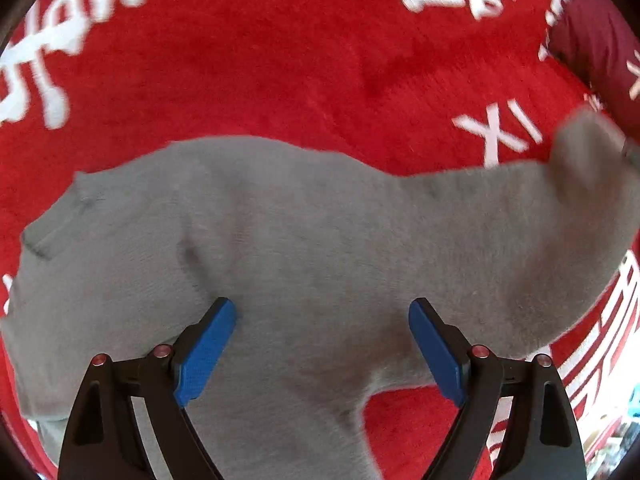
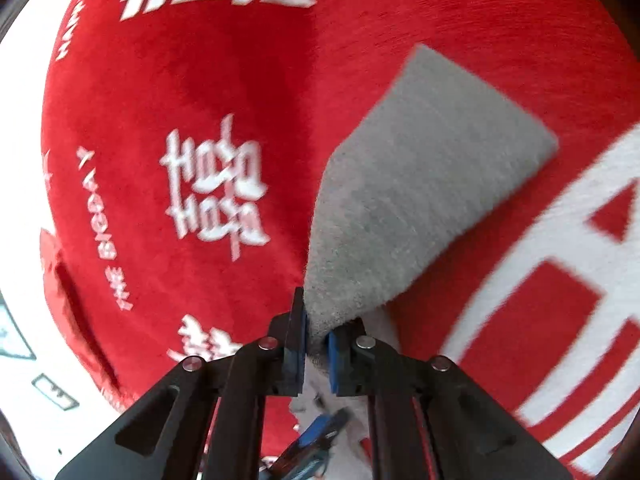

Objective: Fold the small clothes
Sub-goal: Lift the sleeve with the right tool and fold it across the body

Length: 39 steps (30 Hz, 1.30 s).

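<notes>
Gray top [image 1: 320, 240] lies flat on the red blanket [image 1: 280, 60], under the wide, empty left tongs [image 1: 322, 344]. Right tongs [image 2: 316, 344] pinch its sleeve [image 2: 420, 184]; lay that sleeve gently across the middle, keeping it smooth.

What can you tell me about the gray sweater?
The gray sweater looks soft and fuzzy, like knit. It lies spread out on a red blanket with white writing. The right tongs pinch the tip of one sleeve, lifting it a little. The left tongs hang wide open over its middle.
</notes>
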Each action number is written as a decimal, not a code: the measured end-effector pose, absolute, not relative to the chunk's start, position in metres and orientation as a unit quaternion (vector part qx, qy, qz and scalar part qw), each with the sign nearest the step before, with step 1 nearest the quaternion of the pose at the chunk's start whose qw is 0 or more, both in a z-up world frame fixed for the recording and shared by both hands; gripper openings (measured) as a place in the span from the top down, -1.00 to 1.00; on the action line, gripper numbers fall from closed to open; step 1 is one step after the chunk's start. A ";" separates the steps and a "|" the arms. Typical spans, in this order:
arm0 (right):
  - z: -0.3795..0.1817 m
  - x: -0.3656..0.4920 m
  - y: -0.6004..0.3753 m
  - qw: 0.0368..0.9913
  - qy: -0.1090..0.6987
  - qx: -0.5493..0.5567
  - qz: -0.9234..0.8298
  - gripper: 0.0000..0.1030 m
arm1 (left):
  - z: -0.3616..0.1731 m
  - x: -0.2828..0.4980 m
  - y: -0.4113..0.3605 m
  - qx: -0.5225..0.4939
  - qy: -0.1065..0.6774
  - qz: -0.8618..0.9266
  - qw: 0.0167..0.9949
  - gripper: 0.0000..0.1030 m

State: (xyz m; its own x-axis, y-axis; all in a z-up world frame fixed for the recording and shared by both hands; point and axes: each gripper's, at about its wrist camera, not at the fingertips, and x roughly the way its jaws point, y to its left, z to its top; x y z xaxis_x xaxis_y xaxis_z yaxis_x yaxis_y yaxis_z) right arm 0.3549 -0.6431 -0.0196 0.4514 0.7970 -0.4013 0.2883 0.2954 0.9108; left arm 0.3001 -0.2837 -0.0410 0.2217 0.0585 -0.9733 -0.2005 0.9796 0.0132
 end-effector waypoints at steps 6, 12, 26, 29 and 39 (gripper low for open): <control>0.007 0.378 -0.612 0.648 0.486 0.525 0.260 0.82 | -0.038 0.296 -0.295 -0.027 0.610 0.061 0.790 -0.72; 0.034 0.384 -0.556 0.653 0.499 0.469 0.323 0.82 | -0.011 0.268 -0.249 -0.098 0.578 0.086 0.806 -0.72; 0.044 0.338 -0.344 0.611 0.558 0.305 0.471 0.82 | 0.009 0.156 -0.096 -0.125 0.550 0.240 0.790 -0.72; 0.032 0.311 -0.293 0.607 0.584 0.221 0.492 0.80 | 0.002 0.129 -0.070 -0.139 0.552 0.270 0.777 -0.72; -0.023 0.263 -0.229 0.619 0.653 0.087 0.428 0.11 | -0.025 0.084 -0.023 -0.209 0.564 0.294 0.742 -0.72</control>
State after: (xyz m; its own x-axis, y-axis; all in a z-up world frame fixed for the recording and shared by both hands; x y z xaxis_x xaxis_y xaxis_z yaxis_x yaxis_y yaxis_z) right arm 0.2633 -0.2286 -0.0231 -0.2197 0.6429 -0.7337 -0.4169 0.6181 0.6664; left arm 0.0835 -0.0232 -0.0254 0.1900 0.2005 -0.9611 -0.6728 0.7396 0.0213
